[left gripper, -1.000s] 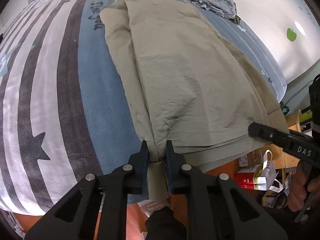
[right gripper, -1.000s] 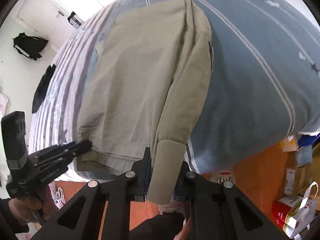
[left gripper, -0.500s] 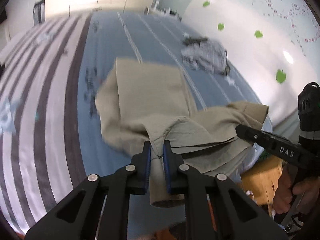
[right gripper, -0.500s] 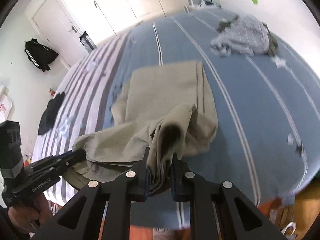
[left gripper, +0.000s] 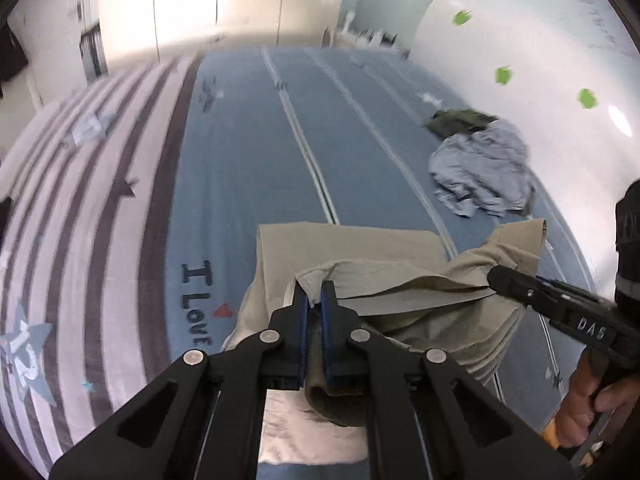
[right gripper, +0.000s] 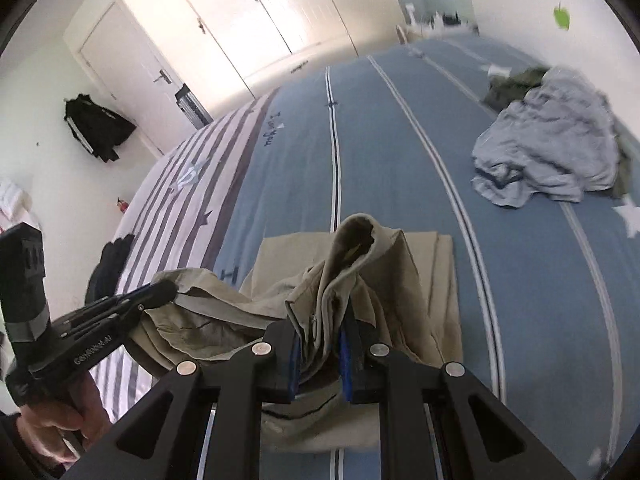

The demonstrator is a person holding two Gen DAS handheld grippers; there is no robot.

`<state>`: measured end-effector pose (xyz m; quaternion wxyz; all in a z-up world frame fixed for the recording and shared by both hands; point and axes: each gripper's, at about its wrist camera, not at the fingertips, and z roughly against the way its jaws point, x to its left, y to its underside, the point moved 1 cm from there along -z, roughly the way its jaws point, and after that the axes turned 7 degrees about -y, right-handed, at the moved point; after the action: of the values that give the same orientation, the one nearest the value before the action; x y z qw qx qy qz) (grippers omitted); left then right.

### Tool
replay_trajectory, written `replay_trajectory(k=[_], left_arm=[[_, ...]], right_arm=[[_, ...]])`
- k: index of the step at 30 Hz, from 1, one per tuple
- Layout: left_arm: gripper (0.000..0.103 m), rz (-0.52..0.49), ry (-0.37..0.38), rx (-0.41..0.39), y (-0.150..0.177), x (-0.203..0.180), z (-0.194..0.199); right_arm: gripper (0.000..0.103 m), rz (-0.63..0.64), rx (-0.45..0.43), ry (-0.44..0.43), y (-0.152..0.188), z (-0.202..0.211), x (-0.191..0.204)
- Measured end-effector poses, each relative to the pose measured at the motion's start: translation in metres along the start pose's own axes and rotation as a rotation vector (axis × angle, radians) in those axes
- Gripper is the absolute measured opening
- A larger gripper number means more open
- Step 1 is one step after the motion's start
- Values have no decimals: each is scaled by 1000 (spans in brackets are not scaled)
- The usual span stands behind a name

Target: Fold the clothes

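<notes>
L gripper [left gripper: 314,300] fingers are closed tight on a corner of the tan shirt [left gripper: 360,252]; they've just been squeezing in more. Shirt lies half folded on the bed [left gripper: 240,160], near end lifted. R gripper [right gripper: 320,332] fingers pinch a bunched sleeve. Gray clothes pile [right gripper: 548,152] sits far right.
</notes>
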<state>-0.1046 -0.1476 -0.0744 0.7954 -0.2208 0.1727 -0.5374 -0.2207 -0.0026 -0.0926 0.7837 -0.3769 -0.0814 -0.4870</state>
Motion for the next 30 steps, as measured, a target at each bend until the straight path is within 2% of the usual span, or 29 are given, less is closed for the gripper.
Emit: replay_trajectory(k=[2, 5, 8, 9, 11, 12, 15, 18, 21, 25, 30], left_arm=[[4, 11, -19, 20, -11, -1, -22], [5, 58, -23, 60, -21, 3, -54], [11, 109, -43, 30, -30, 14, -60], [15, 113, -51, 11, -35, 18, -61], [21, 108, -74, -21, -43, 27, -60], [26, 106, -87, -24, -46, 31, -60], [27, 108, -118, -22, -47, 48, -57], [30, 87, -108, 4, -33, 56, -52], [32, 37, -106, 98, -3, 56, -59], [32, 70, -34, 217, 39, 63, -70], [35, 99, 48, 270, 78, 63, -68]], right_arm=[[15, -8, 35, -7, -12, -26, -17], [24, -35, 85, 8, -24, -54, -39], [28, -51, 64, -11, -37, -61, -53], [32, -39, 35, -8, -44, -59, -55], [33, -21, 6, 5, -55, -59, -57], [33, -14, 4, 21, -60, -60, -58], [33, -6, 24, 64, -68, -68, -62], [33, 17, 44, 61, -65, -69, -59], [33, 37, 99, 70, -49, -73, -55], [33, 7, 199, 72, -12, -70, -68], [33, -39, 291, 92, 36, -57, -90]])
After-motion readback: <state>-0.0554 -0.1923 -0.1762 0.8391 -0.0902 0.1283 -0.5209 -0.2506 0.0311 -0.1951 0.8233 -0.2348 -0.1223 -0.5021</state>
